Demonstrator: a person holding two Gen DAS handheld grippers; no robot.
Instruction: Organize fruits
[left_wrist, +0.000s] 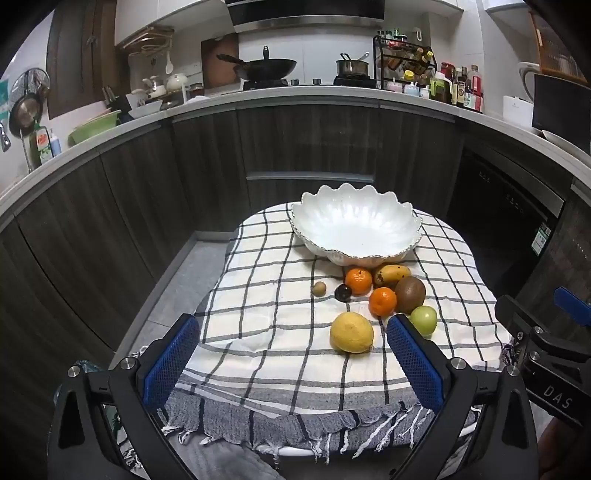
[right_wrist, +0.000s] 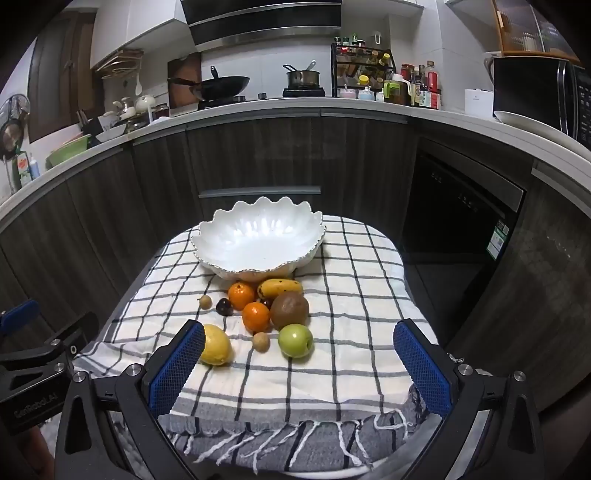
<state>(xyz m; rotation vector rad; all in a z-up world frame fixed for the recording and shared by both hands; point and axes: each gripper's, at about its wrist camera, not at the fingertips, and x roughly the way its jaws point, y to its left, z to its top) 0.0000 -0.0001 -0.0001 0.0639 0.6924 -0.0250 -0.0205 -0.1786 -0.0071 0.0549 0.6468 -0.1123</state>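
A white scalloped bowl (left_wrist: 356, 227) (right_wrist: 260, 238) stands empty at the far side of a checked cloth. In front of it lie a lemon (left_wrist: 351, 332) (right_wrist: 216, 345), two mandarins (left_wrist: 358, 280) (left_wrist: 383, 301), a mango (left_wrist: 391, 275) (right_wrist: 279, 288), a kiwi (left_wrist: 410, 294) (right_wrist: 290, 309), a green apple (left_wrist: 423, 320) (right_wrist: 296, 340), a dark plum (left_wrist: 342, 293) (right_wrist: 224, 307) and small brown fruits (left_wrist: 319, 288) (right_wrist: 261, 341). My left gripper (left_wrist: 291, 334) hovers open above the cloth's near part, short of the lemon. My right gripper (right_wrist: 301, 339) is open too, nothing between its pads.
The checked cloth (left_wrist: 273, 295) (right_wrist: 354, 295) covers a small table in a kitchen. Dark cabinets (left_wrist: 303, 147) and a counter with a wok (left_wrist: 266, 68), pot and bottles curve behind. The other gripper's body shows at the right edge (left_wrist: 546, 354) and the left edge (right_wrist: 33, 365).
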